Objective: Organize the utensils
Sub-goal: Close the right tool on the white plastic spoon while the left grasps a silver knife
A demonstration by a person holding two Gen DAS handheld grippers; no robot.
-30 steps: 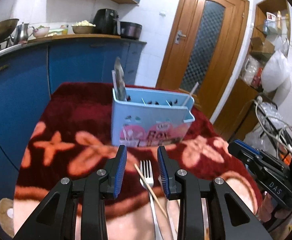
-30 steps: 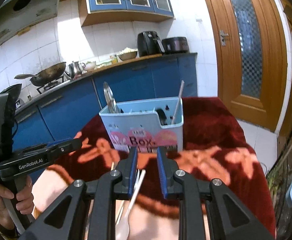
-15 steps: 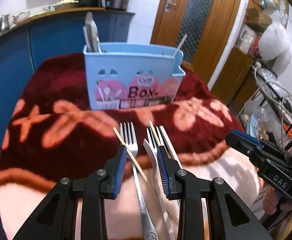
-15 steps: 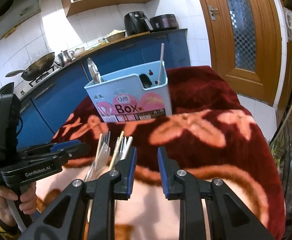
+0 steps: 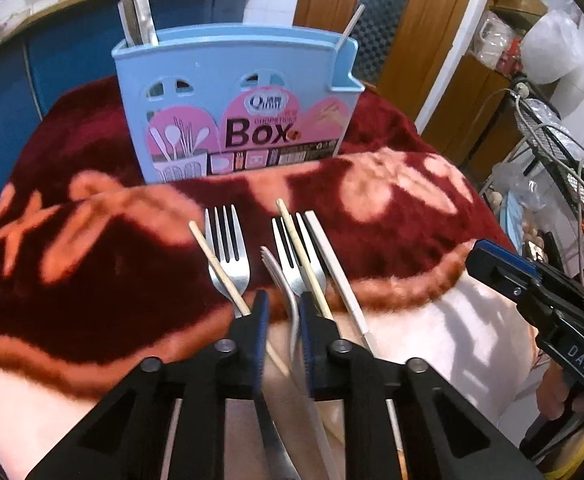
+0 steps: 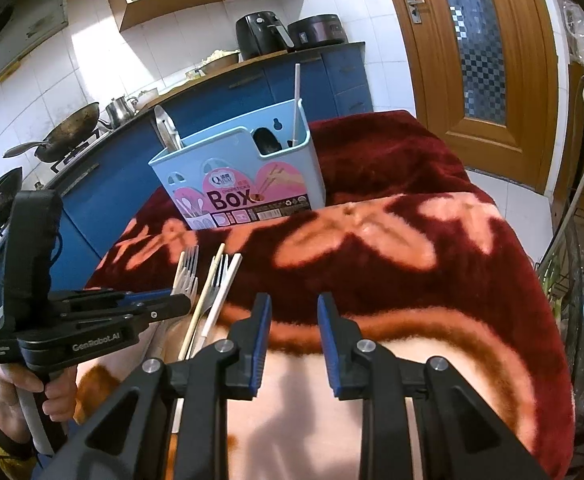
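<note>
Left wrist view shows some utensils standing in the blue box (image 5: 236, 112), while forks (image 5: 228, 256) and chopsticks (image 5: 303, 264) lie in front of it, the left tongs (image 5: 282, 312) parted around one fork handle and the right tongs (image 6: 292, 320) parted, grasping nothing.

The left gripper (image 5: 282, 312) is held low and tilted downward with jaws narrowly parted, while the right gripper (image 6: 293, 340) is held level, jaws apart.

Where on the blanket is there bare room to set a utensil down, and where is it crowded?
Bare blanket lies right of the utensil pile, from the blue box down to the right gripper, which hangs open over it. Another bare stretch lies left of the leftmost fork. The crowded part is the forks and chopsticks around the left gripper.
</note>
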